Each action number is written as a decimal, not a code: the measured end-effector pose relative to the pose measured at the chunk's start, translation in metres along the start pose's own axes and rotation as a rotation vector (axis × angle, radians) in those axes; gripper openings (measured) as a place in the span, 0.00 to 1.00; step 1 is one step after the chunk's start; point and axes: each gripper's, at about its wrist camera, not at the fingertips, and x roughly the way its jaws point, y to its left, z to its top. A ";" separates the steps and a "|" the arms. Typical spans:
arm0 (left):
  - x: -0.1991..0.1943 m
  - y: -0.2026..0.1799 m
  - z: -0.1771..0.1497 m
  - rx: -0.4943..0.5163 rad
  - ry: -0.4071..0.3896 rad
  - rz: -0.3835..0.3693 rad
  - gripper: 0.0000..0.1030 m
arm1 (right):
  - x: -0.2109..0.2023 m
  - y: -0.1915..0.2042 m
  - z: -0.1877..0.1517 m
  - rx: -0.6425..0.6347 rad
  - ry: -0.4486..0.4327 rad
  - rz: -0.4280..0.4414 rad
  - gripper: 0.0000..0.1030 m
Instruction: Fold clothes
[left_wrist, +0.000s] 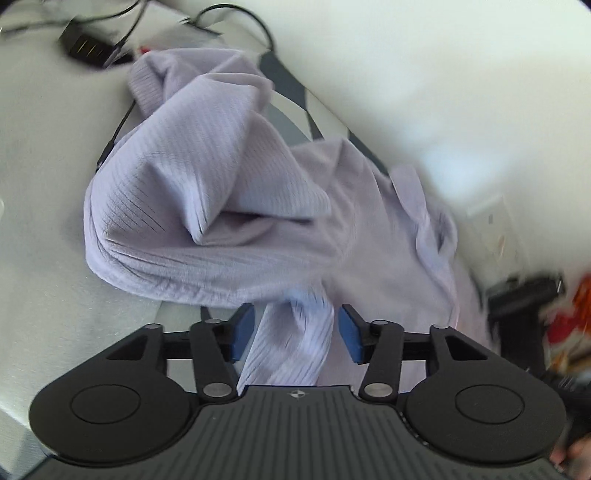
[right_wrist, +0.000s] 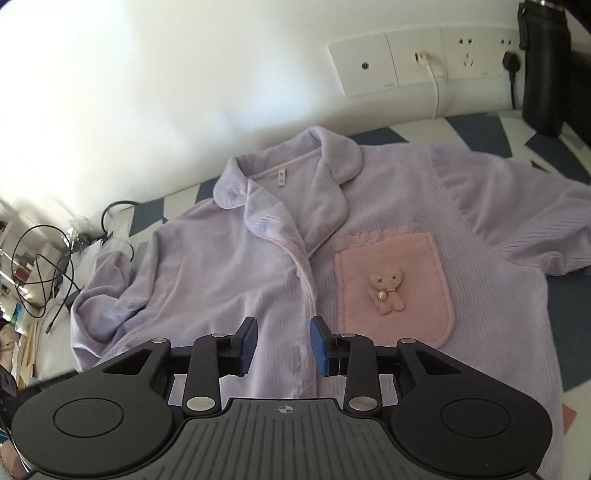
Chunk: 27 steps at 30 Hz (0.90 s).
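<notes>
A lilac ribbed pyjama shirt (right_wrist: 229, 280) lies front up on a patterned cover, collar (right_wrist: 284, 181) towards the wall, with a pink pocket (right_wrist: 395, 284) bearing a small bear. In the left wrist view its sleeve (left_wrist: 192, 177) is bunched and folded over. A strip of lilac cloth (left_wrist: 295, 350) runs between the blue pads of my left gripper (left_wrist: 297, 332); the pads stand apart and do not press it. My right gripper (right_wrist: 284, 343) hovers open over the shirt's front placket, below the collar, with nothing held.
The blue and white cover (right_wrist: 569, 314) lies against a white wall with sockets (right_wrist: 417, 62) and plugged cables. A black bottle (right_wrist: 543, 74) stands at the back right. Loose cables (right_wrist: 40, 258) and a black adapter (left_wrist: 88, 46) lie left of the shirt.
</notes>
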 end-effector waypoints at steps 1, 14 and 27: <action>0.002 0.001 0.002 -0.014 -0.013 0.009 0.50 | 0.010 -0.004 0.003 0.005 0.011 0.009 0.29; 0.010 -0.005 0.029 0.101 -0.146 0.213 0.00 | 0.099 -0.017 0.034 -0.010 0.060 -0.043 0.06; -0.004 0.026 0.036 -0.084 0.084 -0.088 0.55 | 0.094 -0.005 0.038 0.025 0.021 -0.108 0.28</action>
